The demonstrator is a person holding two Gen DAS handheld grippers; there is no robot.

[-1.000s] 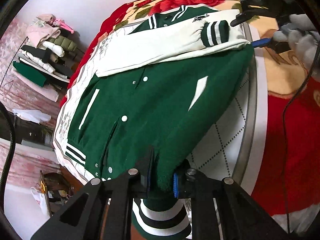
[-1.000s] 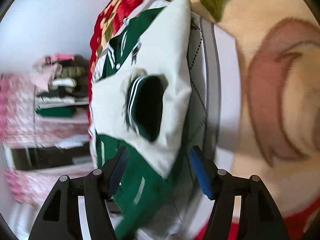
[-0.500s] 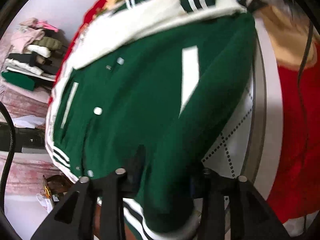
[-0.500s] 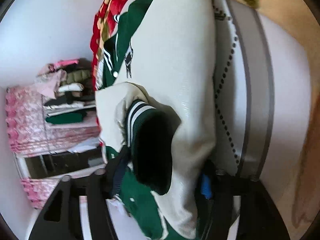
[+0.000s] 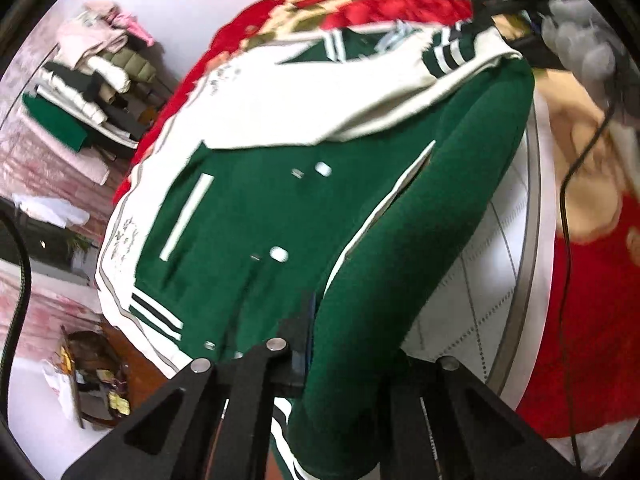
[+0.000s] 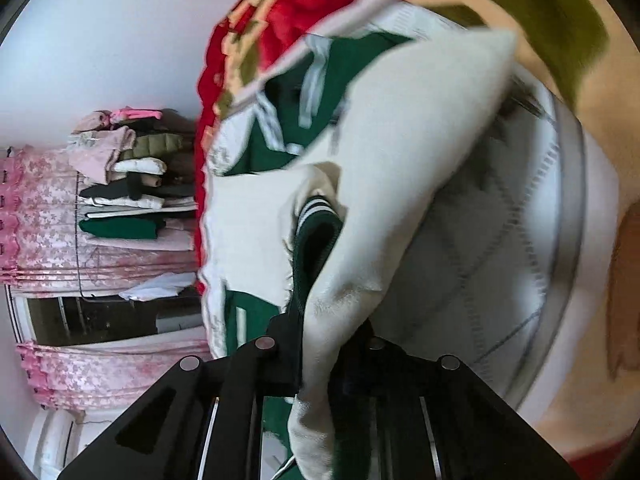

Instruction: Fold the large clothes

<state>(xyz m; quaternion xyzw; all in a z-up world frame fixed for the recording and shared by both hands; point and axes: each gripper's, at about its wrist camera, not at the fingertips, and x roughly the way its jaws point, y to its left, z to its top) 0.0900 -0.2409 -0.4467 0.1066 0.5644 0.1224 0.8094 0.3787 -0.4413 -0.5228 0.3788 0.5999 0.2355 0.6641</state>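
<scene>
Holding the green varsity jacket [image 5: 256, 216] at two points: my left hand-held gripper [image 5: 344, 356] is clamped on the green side edge near the striped hem, low centre of the left view, and my right hand-held gripper [image 6: 320, 344] is pinched on the cream sleeve [image 6: 384, 184] just behind its striped cuff [image 6: 316, 224], low centre of the right view. Jacket lies front-up on a quilted pad [image 5: 480, 272] over the floral blanket [image 5: 384, 8] on the bed, cream sleeve draped across the chest at upper centre. Risks as I see them: both views are motion-blurred, so a fast swing could pull the thick fabric out of either grip, and I can't tell how deep the bite is on the right since the sleeve hides the pads. If the two sides travel unevenly the fold line skews and the sleeve slides off the chest. Lifted side could also drag the whole jacket across the pad toward its edge at lower left of the left view. The cable [image 5: 564, 208] at right of the left view could snag too.
</scene>
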